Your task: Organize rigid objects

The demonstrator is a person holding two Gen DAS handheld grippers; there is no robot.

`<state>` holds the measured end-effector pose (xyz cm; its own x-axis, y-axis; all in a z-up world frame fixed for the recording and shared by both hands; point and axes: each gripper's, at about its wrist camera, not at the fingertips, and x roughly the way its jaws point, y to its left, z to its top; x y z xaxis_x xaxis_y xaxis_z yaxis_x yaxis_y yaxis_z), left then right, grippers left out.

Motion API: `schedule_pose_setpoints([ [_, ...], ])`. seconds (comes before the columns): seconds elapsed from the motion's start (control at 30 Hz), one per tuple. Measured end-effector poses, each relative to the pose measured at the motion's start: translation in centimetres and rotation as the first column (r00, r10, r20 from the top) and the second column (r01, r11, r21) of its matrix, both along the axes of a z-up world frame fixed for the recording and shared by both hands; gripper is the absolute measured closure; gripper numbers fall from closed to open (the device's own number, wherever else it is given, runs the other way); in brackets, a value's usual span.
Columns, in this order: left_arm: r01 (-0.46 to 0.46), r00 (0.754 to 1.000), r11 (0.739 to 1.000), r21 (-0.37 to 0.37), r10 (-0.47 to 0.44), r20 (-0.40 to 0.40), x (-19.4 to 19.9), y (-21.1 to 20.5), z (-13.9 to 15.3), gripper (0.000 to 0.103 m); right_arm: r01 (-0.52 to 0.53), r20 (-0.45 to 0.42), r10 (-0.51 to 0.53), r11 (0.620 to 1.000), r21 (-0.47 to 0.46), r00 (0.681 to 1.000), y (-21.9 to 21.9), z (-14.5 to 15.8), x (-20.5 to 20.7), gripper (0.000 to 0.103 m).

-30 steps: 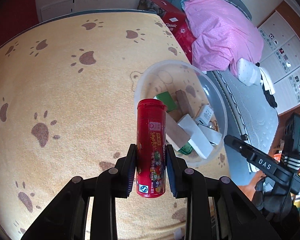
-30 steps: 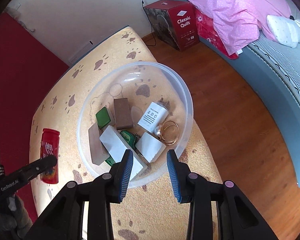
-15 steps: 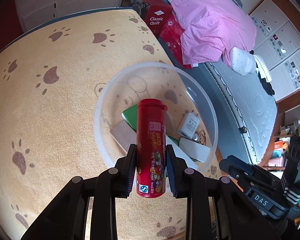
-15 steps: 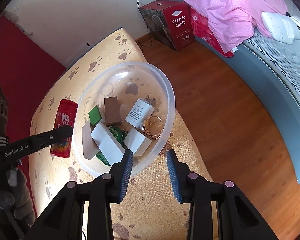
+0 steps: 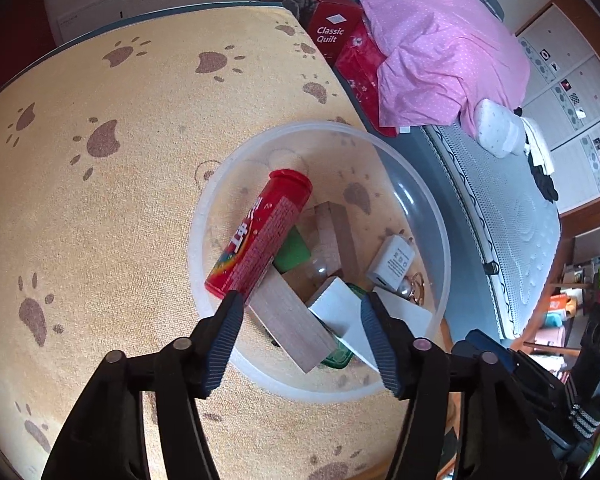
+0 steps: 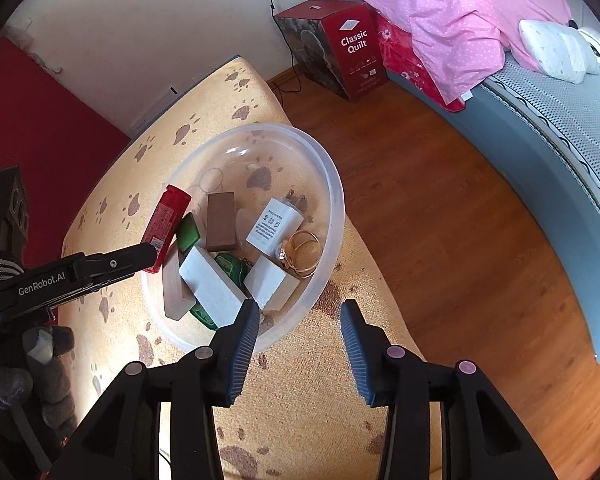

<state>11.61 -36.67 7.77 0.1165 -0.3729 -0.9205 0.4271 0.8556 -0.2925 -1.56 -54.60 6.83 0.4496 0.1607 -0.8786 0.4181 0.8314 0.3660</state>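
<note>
The red tube (image 5: 262, 236) that the left tool (image 5: 300, 312) clamped upright half a second ago is out of its grip: it now lies tilted inside the clear bowl (image 5: 428, 200), its cap toward the far wall and its base against the near-left rim, resting over a green block (image 5: 296, 250) and a pale wooden block (image 5: 292, 322). The left tool's jaws are opening, spread wide with nothing between the pads; its left fingertip (image 5: 230, 312) sits just beside the tube's base, above the bowl's near edge. In the right wrist view the tube (image 6: 165, 226) leans along the bowl's left side. The right tool (image 6: 298, 320) hovers over the paw-print tabletop (image 6: 312, 384) at the bowl's near rim, its jaws opening too and holding nothing. A white charger (image 6: 274, 224) and gold rings (image 6: 302, 252) lie in the bowl.
</note>
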Motion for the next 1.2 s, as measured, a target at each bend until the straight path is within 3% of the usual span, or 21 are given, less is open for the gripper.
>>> schedule_pose_setpoints([
  [0.13,-0.009,1.000,1.000,0.027,0.009,0.005,-0.4,0.7,-0.2,0.023,-0.011,-0.001,0.011,1.000,-0.004,1.000,0.5,0.1,0.1,0.040],
  [0.33,-0.005,0.997,0.998,0.055,0.001,0.072,-1.2,1.5,0.6,0.011,-0.028,0.007,0.028,0.999,-0.032,1.000,0.9,0.4,0.1,0.000],
  [0.53,0.041,0.983,0.995,0.091,-0.057,0.174,-2.6,1.3,2.4,0.009,-0.076,-0.009,0.076,0.995,-0.069,0.997,2.0,0.7,0.4,0.000],
  [0.77,0.065,0.948,0.989,0.131,-0.102,0.300,-4.3,0.9,5.2,0.005,-0.110,-0.002,0.110,0.984,-0.139,0.994,3.1,2.1,0.3,0.000],
  [0.93,0.027,0.930,0.986,0.165,-0.085,0.357,-4.9,1.3,6.8,0.005,-0.126,0.008,0.130,0.975,-0.182,0.992,3.7,3.1,0.3,0.000],
  [1.07,-0.029,0.900,0.975,0.219,-0.070,0.429,-5.2,1.7,8.1,0.004,-0.140,0.018,0.147,0.967,-0.215,0.989,4.2,3.8,0.3,0.000],
  [1.2,-0.061,0.892,0.974,0.218,-0.044,0.450,-5.6,2.4,9.3,0.004,-0.152,0.019,0.160,0.960,-0.235,0.987,4.7,4.1,0.3,0.000],
])
